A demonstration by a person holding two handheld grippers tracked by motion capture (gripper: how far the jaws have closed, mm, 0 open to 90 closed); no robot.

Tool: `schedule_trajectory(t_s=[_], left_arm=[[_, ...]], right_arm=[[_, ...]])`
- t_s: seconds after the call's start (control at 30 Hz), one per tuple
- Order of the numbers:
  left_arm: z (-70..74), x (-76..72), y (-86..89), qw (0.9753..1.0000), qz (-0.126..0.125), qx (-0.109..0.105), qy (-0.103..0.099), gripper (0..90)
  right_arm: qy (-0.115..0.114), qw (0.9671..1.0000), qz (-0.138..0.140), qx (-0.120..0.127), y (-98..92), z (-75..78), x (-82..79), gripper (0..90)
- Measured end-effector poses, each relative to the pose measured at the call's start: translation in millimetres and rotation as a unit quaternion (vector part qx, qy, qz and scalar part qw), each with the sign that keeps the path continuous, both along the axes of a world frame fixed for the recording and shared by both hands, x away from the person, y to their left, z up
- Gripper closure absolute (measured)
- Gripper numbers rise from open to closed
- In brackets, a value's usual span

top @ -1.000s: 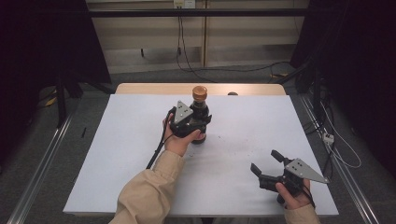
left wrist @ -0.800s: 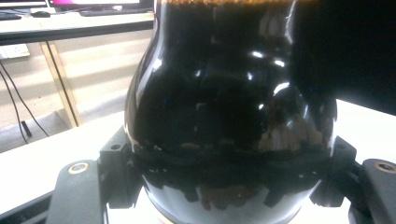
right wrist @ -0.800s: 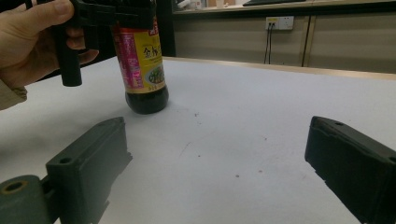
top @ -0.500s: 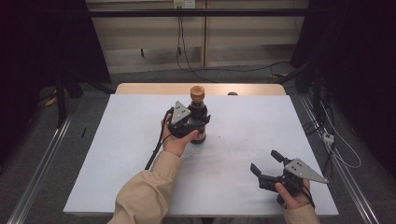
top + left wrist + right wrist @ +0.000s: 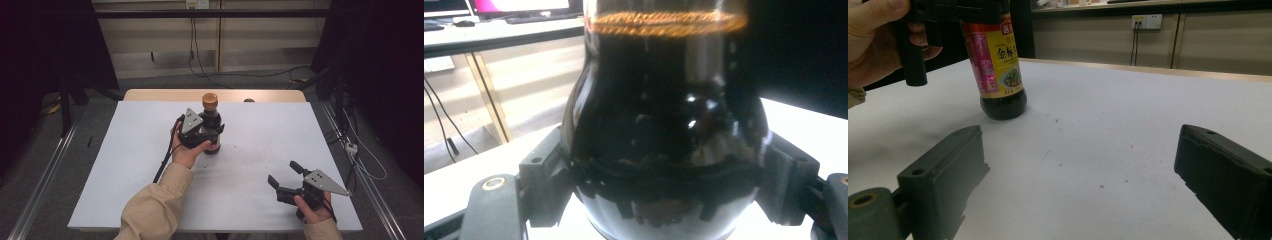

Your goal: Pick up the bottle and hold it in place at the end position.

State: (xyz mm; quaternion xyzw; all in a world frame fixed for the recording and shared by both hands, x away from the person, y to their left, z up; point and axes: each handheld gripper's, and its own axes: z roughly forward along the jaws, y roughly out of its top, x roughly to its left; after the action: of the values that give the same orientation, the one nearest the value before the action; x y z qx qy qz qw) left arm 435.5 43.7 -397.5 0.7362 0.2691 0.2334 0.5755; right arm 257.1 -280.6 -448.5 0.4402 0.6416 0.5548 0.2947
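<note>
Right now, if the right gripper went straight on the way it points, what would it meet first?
Probably nothing soon: the right gripper, jaws open, faces bare table. The bottle stands left of its line, so it would likely pass it.

The bottle stood upright on the counter, toward its far middle, and my left gripper sat at the bottle's left side with its jaws reaching around the body from either side, below the neck. My right gripper rested well apart from it, over the counter's near right corner, with its jaws pointing left and away from me toward the bottle. Behind the counter's far edge ran a wall with a power outlet, and cables hung down from it to the floor.
</note>
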Motion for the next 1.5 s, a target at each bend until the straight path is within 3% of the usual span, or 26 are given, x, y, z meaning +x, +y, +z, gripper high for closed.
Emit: schedule_trajectory(t_s=[0.2,0.33,0.63,1.13,1.5], left_arm=[[-3.8,-2.3,10.5,1.0000,0.000,-0.004,-0.003,19.6],[-4.3,-5.4,13.3,0.9999,-0.003,0.009,-0.006,17.9],[-15.3,-7.1,17.3,0.9997,-0.011,0.021,0.008,20.0],[-16.8,-10.3,13.8,0.9995,-0.021,0.021,0.010,20.4],[-15.5,-12.3,13.8,0.9994,-0.020,0.027,0.010,18.0]], right_arm=[[0.002,1.0000,-0.002,0.001,0.4,-0.1,-0.1,5.6],[0.004,1.0000,0.000,-0.003,1.3,-0.3,1.1,5.6],[0.018,0.9998,-0.002,-0.007,4.2,2.9,11.0,5.6],[0.027,0.9989,0.035,-0.017,25.3,31.3,38.1,5.2],[0.032,0.9981,0.051,-0.016,36.7,43.0,50.6,5.3]])
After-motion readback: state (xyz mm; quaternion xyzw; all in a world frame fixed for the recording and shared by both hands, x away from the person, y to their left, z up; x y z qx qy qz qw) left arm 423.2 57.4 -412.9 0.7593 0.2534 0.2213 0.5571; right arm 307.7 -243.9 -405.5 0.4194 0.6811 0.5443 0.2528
